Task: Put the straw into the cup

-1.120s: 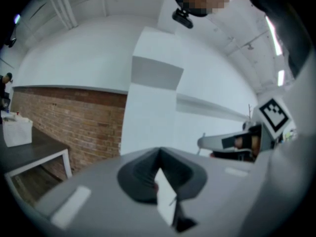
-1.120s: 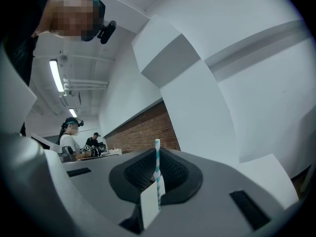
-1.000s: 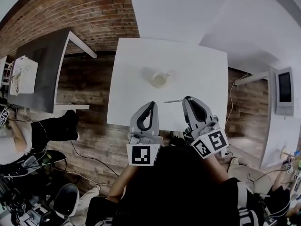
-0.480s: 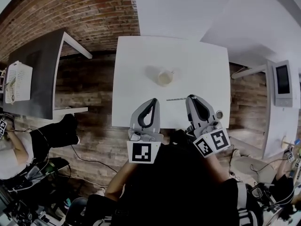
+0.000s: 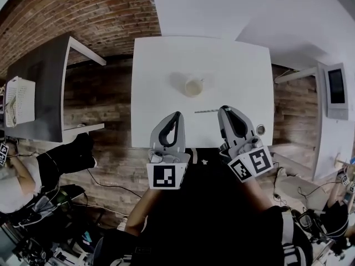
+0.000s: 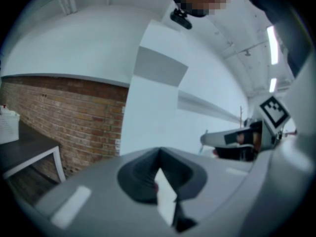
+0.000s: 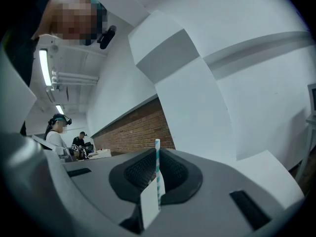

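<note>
A pale cup (image 5: pixel 193 86) stands upright near the middle of the white table (image 5: pixel 166 60). A thin striped straw (image 5: pixel 205 111) lies level in the air, nearer to me than the cup, sticking out leftward from my right gripper (image 5: pixel 221 111). In the right gripper view the straw (image 7: pixel 157 164) stands clamped between the jaws of the right gripper (image 7: pixel 157 154), which is shut on it. My left gripper (image 5: pixel 177 116) hovers over the table's near edge, left of the straw. In its own view the left gripper (image 6: pixel 159 153) is shut with nothing in it.
A dark grey table (image 5: pixel 39 93) with a white basket (image 5: pixel 19 98) stands at the left over the wooden floor. A seated person (image 5: pixel 22 176) is at the lower left. A screen (image 5: pixel 336 90) hangs at the right. Brick wall runs along the far left.
The view has shifted a little, so table and cup sit slightly higher in the picture. Both grippers keep their places, and the straw stays in the right one.
</note>
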{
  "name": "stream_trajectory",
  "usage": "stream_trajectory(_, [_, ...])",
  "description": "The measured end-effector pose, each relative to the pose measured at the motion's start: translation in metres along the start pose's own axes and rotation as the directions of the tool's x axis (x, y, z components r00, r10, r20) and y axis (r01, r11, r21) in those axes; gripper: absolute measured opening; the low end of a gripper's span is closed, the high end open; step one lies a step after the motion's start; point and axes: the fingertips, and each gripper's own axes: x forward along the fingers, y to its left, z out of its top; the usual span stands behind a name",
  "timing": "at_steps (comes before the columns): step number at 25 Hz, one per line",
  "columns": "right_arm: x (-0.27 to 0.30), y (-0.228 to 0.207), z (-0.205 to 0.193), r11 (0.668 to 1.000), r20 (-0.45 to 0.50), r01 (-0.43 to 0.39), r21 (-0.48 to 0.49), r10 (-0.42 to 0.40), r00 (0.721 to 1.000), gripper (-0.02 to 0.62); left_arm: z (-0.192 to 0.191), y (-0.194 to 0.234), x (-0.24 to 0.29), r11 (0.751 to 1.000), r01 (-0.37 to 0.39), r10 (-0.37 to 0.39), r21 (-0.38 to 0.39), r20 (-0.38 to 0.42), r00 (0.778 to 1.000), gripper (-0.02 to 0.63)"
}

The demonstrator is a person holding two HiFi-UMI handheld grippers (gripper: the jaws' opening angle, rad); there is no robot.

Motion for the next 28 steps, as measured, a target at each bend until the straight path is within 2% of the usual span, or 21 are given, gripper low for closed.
stream_trajectory(8, [0.016,-0.021,-0.001,1.000,-0.018,-0.013,0.025,0.013,1.000,0.021,-0.008,-0.003,0.027,1.000,0.007,-0.007,0.023,-0.027,1.000,0.003])
stream_trajectory(16, [0.037,-0.038,-0.014,0.998,-0.049,-0.041,0.047,0.044,0.998,0.023,-0.027,0.006,0.050,1.000,-0.031,0.030,-0.003,-0.073,0.997,0.005])
stream_trajectory(28, [0.054,-0.063,-0.040,0.995,-0.095,-0.043,0.093,0.052,0.994,0.022,-0.057,0.013,0.068,0.997,-0.070,0.067,-0.022,-0.122,0.990,0.005])
